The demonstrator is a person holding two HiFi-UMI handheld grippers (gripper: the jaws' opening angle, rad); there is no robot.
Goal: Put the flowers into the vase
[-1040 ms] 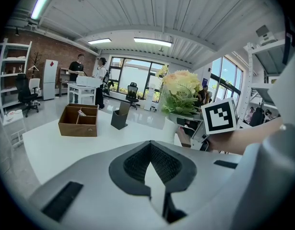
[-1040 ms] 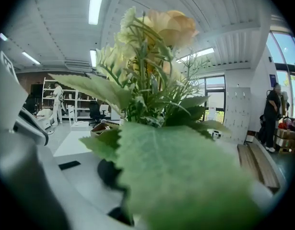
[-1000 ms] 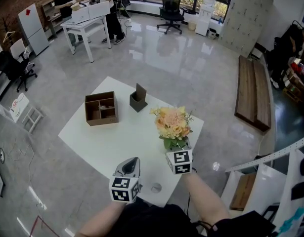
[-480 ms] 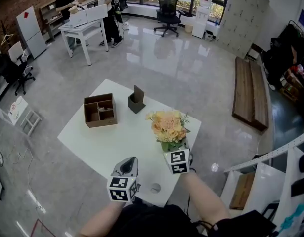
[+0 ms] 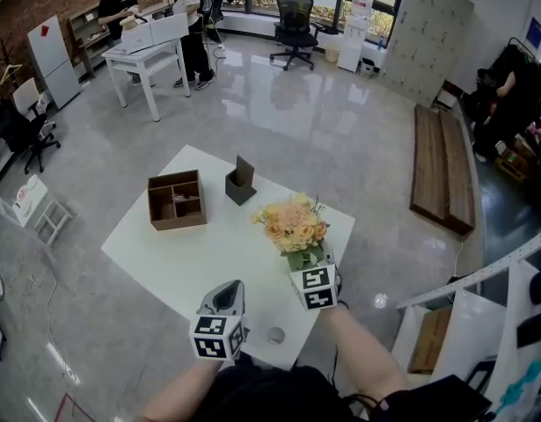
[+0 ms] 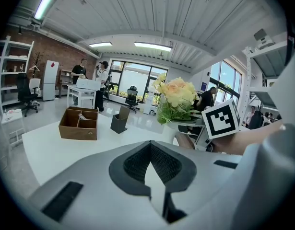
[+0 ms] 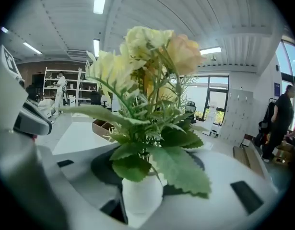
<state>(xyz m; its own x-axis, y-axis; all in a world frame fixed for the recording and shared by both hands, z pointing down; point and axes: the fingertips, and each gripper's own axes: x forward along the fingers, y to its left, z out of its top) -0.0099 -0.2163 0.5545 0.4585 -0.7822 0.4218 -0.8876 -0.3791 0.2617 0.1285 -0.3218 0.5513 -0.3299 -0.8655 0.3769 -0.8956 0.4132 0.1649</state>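
Flowers (image 5: pixel 292 222): peach-cream blooms, serrated leaves.
Vase (image 7: pixel 141 195): smooth, white, rounded.
Right hand-held gripper (image 7: pixel 149 174): jaws opening around vase.
Left hand-held gripper (image 6: pixel 149 163): closed, empty.

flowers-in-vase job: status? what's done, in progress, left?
Done: the flowers stand in the white vase, upright on the table.
In hand: the right gripper sits around the vase with its jaws opening, which looks like a release. The left gripper is shut with nothing in it, off to the side.
Left: probably only backing the right gripper away without tipping the vase.
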